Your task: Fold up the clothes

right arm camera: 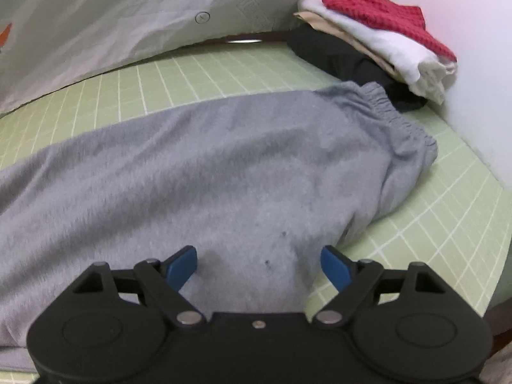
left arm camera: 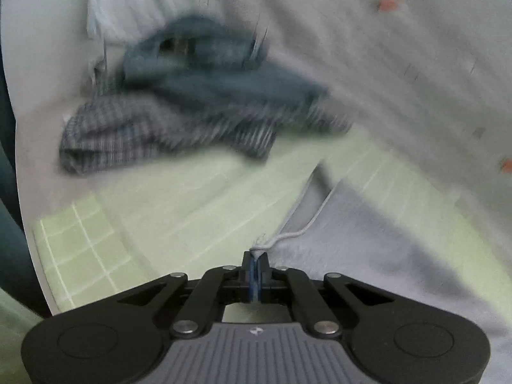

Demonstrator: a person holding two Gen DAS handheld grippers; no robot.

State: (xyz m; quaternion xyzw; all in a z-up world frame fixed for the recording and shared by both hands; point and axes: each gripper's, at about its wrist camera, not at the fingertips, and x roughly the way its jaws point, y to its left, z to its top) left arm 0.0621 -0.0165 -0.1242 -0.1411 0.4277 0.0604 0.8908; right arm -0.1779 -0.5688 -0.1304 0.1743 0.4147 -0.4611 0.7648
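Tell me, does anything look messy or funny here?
Yes. The left gripper is pinching only the grey pants' thin drawstring, not the cloth. Behind it, a blue and checked clothes heap lies crumpled, unlike the neat folded stack.

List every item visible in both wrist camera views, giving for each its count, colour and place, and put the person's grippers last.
Grey sweatpants: one, light grey, spread on the mat.
Drawstring: one, pale grey, pinched in the left gripper.
Cutting mat: one, green with white grid, under the clothes.
Folded stack: one; red knit on top, then white, beige, black; far right.
Unfolded pile: one, blue and checked garments, blurred, far left.
White sheet: one, behind the mat.
Left gripper: one, black, shut.
Right gripper: one, black with blue pads, open over the sweatpants.
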